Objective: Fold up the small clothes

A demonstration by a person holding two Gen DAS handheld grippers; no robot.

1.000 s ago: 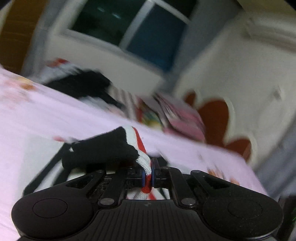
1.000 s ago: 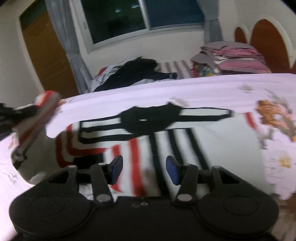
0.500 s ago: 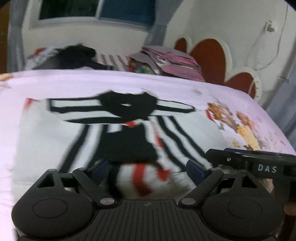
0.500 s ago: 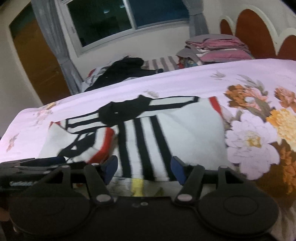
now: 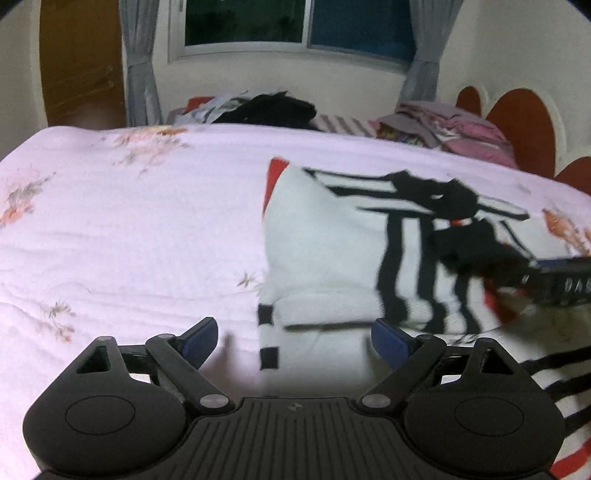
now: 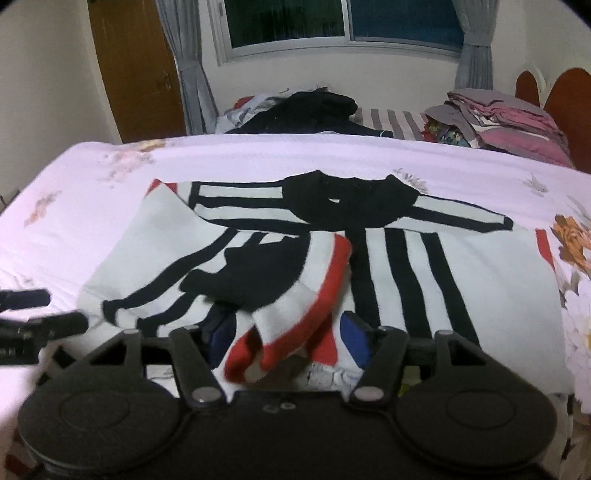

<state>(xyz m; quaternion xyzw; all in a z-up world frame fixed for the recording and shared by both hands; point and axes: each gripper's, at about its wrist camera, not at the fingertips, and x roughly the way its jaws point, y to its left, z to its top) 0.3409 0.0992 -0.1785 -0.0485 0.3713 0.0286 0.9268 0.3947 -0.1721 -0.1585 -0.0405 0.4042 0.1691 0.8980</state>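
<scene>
A white sweater (image 6: 480, 280) with black stripes, a black collar and red trim lies flat on the pink bedspread (image 6: 92, 206). One sleeve is folded across its front, and that sleeve's red-edged cuff (image 6: 295, 314) lies between the jaws of my right gripper (image 6: 288, 336), which are closing. The pads do not visibly press on it. My left gripper (image 5: 295, 339) is wide open over the sweater's lower left corner (image 5: 325, 314), gripping nothing. A finger of the right gripper (image 5: 561, 284) shows at the right edge of the left wrist view. The left gripper (image 6: 66, 309) appears at the left edge of the right wrist view.
A heap of dark clothes (image 6: 310, 110) and a folded pink and grey stack (image 6: 509, 122) lie beyond the bed's far edge. A red headboard (image 5: 524, 125) stands at the right. A wooden door (image 6: 136, 70) and a curtained window (image 6: 343, 22) are behind.
My left gripper let go of the sleeve cuff, opened wide and swung left to the sweater's lower left corner. The sleeve now lies folded across the front, its cuff between the right jaws.
</scene>
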